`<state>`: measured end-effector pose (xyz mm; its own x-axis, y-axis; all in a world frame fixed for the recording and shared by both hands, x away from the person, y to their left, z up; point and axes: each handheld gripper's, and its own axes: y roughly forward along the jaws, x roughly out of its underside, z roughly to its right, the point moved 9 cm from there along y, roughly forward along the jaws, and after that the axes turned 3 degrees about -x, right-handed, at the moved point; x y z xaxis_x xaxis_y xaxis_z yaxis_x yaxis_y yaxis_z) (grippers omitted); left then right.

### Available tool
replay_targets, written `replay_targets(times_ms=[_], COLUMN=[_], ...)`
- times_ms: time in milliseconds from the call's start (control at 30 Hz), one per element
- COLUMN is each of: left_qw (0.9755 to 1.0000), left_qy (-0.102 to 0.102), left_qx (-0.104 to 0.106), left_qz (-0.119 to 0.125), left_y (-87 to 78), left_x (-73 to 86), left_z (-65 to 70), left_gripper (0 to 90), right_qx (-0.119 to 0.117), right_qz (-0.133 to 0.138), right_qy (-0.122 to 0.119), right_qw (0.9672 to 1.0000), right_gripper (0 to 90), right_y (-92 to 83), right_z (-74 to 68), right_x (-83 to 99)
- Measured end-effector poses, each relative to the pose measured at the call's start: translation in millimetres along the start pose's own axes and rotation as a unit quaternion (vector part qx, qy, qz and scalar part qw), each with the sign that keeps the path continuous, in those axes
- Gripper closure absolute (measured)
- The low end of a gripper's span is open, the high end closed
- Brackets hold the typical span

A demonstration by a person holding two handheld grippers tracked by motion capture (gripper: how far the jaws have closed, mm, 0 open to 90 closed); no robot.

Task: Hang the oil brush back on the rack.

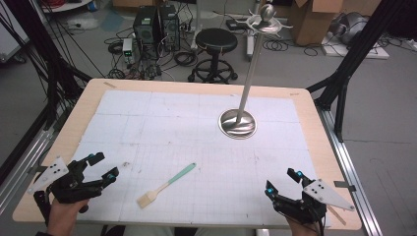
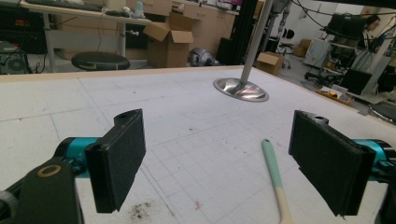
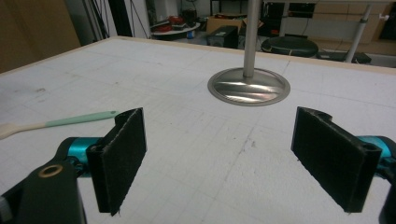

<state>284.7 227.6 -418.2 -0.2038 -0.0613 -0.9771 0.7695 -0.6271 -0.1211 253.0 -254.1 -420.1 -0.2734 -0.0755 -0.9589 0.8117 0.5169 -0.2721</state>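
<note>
Near the front edge of the table (image 1: 74, 115), between the two grippers, lies the brush (image 1: 164, 186), flat, long axis running from seven o'clock to one o'clock, bristles at seven, green handle toward the metal stand (image 1: 238, 123). Left gripper (image 1: 104, 166) and right gripper (image 1: 282, 179) both gape, released, holding nothing. Risk: pinching the thin handle off-centre could make it pivot or slip.

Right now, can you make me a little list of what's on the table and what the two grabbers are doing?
table: white gridded mat on a wooden top
brush: mint handle, pale head, lying flat, near the front, between the grippers
stand: metal pole on a round shiny base, upright, toward the back right
left gripper: open, holding nothing, front left corner
right gripper: open, holding nothing, front right corner
touching brush: neither gripper
</note>
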Motion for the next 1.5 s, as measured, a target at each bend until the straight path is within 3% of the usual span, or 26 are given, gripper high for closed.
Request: replay_targets(times_ms=[167,433,533,667,767,900,1000,1167,1367,1500], left_qw=[1.0,0.9999,0.9997,0.9984,0.9972,0.9944,0.9928,0.9875,0.9824,0.9777], left_qy=[-0.006,-0.012,-0.016,-0.004,-0.007,0.001,0.003,0.005,0.012,0.016], left_qx=[0.002,0.007,0.011,0.033,0.043,0.065,0.067,0.076,0.07,0.071], left_qz=[0.007,-0.003,-0.015,-0.046,-0.061,-0.083,-0.1,-0.138,-0.173,-0.197], left_y=[0.3,8.7,15.1,25.0,33.9,47.6,57.6,73.4,81.7,83.9], left_x=[-1.5,-1.5,0.4,8.7,12.2,19.2,25.6,37.8,47.5,55.8], left_z=[1.6,7.7,13.0,24.4,32.0,50.3,60.5,74.4,76.5,78.5], left_gripper=[19.0,17.2,17.2,18.5,18.7,19.0,19.3,23.6,24.0,25.2], right_qx=[0.0,-0.003,-0.005,-0.006,-0.008,-0.007,-0.007,-0.009,-0.013,-0.014], right_qz=[0.0,-0.005,-0.011,-0.014,-0.017,-0.015,-0.014,-0.014,-0.017,-0.017], right_qy=[-0.006,-0.007,-0.009,-0.013,-0.015,-0.013,-0.012,-0.015,-0.015,-0.015], right_qw=[1.0,1.0,0.9999,0.9998,0.9997,0.9998,0.9998,0.9997,0.9997,0.9996], right_gripper=[17.2,17.2,17.2,17.2,17.2,17.2,17.2,17.2,17.2,17.2], right_y=[-0.2,-0.2,1.2,4.0,5.0,4.0,3.3,2.9,3.5,4.0], right_z=[-2.9,-3.6,-5.0,-7.3,-7.5,-7.0,-7.2,-8.1,-9.0,-9.8], right_x=[-1.3,0.8,2.2,2.1,3.0,2.6,2.4,2.1,2.9,2.6])
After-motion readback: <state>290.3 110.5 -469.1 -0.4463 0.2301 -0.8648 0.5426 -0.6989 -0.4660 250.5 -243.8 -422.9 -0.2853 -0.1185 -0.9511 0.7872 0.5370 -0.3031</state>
